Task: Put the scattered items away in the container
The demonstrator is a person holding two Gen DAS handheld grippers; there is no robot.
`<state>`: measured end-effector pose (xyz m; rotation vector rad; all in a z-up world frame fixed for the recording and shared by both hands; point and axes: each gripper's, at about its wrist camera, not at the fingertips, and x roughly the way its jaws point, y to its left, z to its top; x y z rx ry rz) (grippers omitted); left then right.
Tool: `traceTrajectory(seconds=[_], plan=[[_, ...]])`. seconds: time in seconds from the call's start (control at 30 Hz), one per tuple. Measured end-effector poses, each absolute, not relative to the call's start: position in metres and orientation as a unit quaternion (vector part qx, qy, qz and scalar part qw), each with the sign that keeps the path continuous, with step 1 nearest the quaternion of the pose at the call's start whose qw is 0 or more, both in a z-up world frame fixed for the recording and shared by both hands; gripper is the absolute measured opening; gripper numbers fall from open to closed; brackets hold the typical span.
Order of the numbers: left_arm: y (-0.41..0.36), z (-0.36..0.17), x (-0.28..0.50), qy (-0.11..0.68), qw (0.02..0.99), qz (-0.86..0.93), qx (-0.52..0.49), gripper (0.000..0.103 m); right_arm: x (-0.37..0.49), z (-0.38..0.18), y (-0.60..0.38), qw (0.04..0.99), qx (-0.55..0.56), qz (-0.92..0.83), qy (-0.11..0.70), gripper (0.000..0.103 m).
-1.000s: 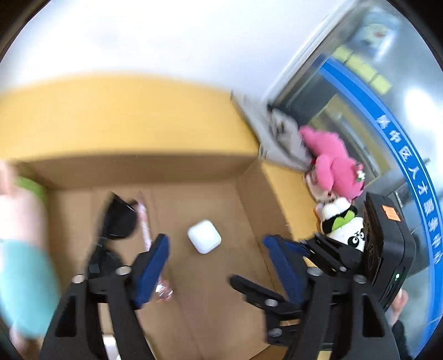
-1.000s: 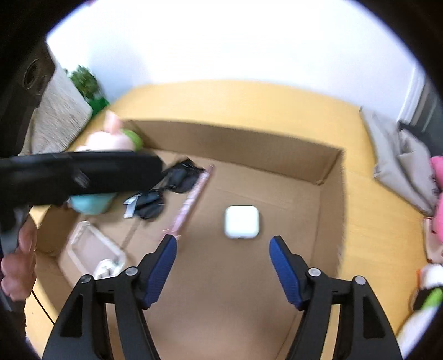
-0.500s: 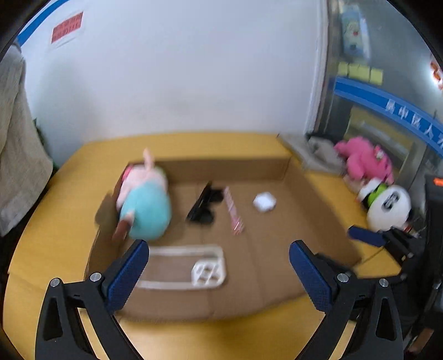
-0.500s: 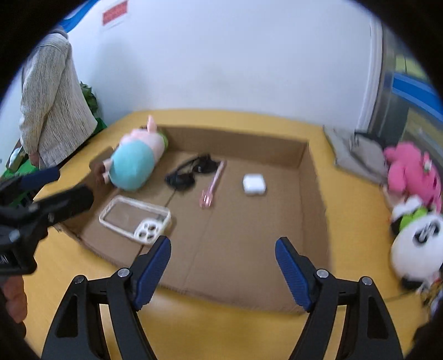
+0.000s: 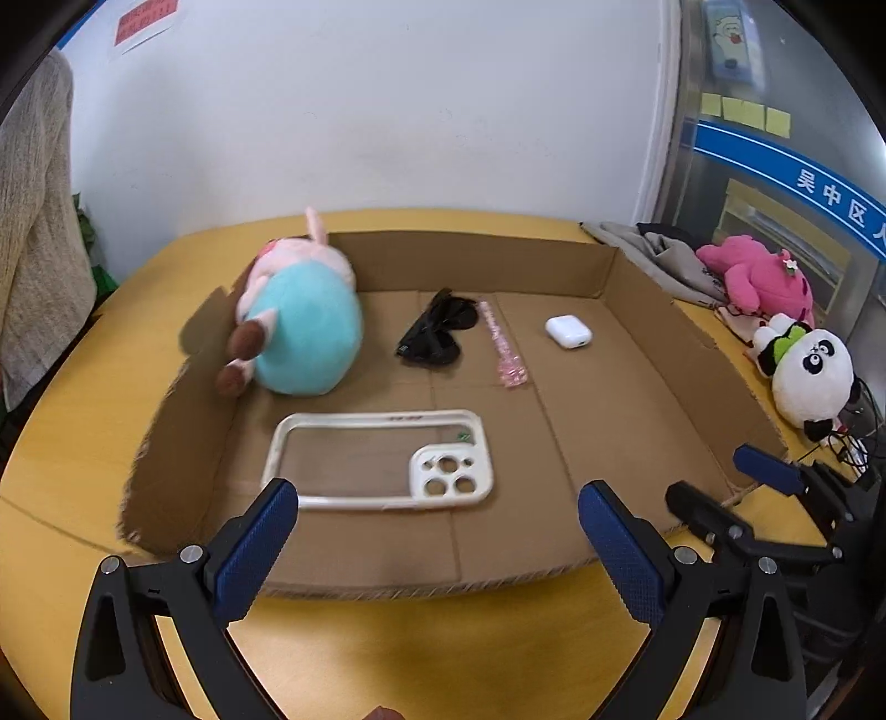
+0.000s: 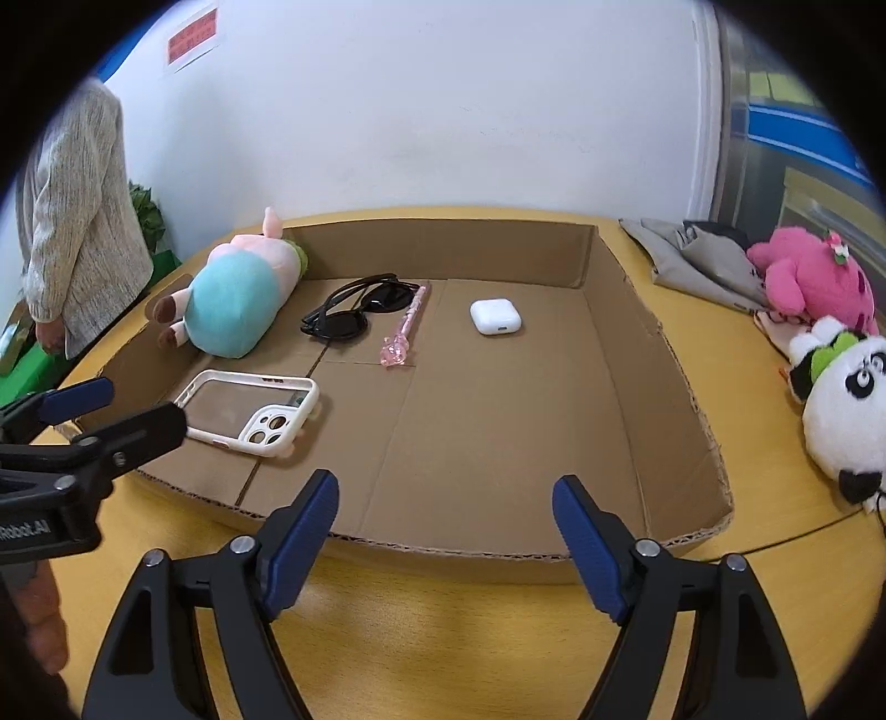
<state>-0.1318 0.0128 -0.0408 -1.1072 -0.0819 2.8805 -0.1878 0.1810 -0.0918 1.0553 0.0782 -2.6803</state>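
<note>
Inside cardboard box point(image 5: 637, 288): five items

A plain white wall point(image 5: 421, 111) is standing behind the yellow surface point(image 6: 443, 620), carrying a red notice point(image 6: 191, 39) high at its left. At the right, a metal-framed glass door point(image 5: 775, 183) is showing a blue band point(image 5: 786, 166) with white characters and yellow sticky notes point(image 5: 745, 113). Green foliage point(image 6: 147, 213) is peeking out past the surface's far left edge. Even light is falling throughout.

A yellow table point(image 6: 720, 354) carries a shallow cardboard box point(image 6: 626, 343), grey cloth point(image 6: 692, 260), pink plush point(image 6: 814, 277) and panda plush point(image 6: 847, 404)
</note>
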Motion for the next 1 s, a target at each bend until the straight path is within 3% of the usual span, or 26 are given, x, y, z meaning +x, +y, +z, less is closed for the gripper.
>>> traceTrajectory(seconds=[0.3, 0.57, 0.83, 1.0], plan=[[0.014, -0.064, -0.142, -0.071, 0.038, 0.925, -0.371, 0.103, -0.183, -0.095, 0.182, 0.140, 0.336, -0.931, 0.032, 0.082], [0.010, -0.066, -0.138, -0.069, 0.022, 0.929, -0.363, 0.102, -0.186, -0.100, 0.178, 0.131, 0.312, -0.941, 0.036, 0.083], [0.016, -0.071, -0.134, -0.022, 0.038, 0.933, -0.356, 0.103, -0.190, -0.105, 0.177, 0.100, 0.291, -0.951, 0.036, 0.094], [0.016, -0.071, -0.132, -0.023, 0.036, 0.934, -0.355, 0.103, -0.189, -0.106, 0.178, 0.103, 0.280, -0.954, 0.037, 0.095]])
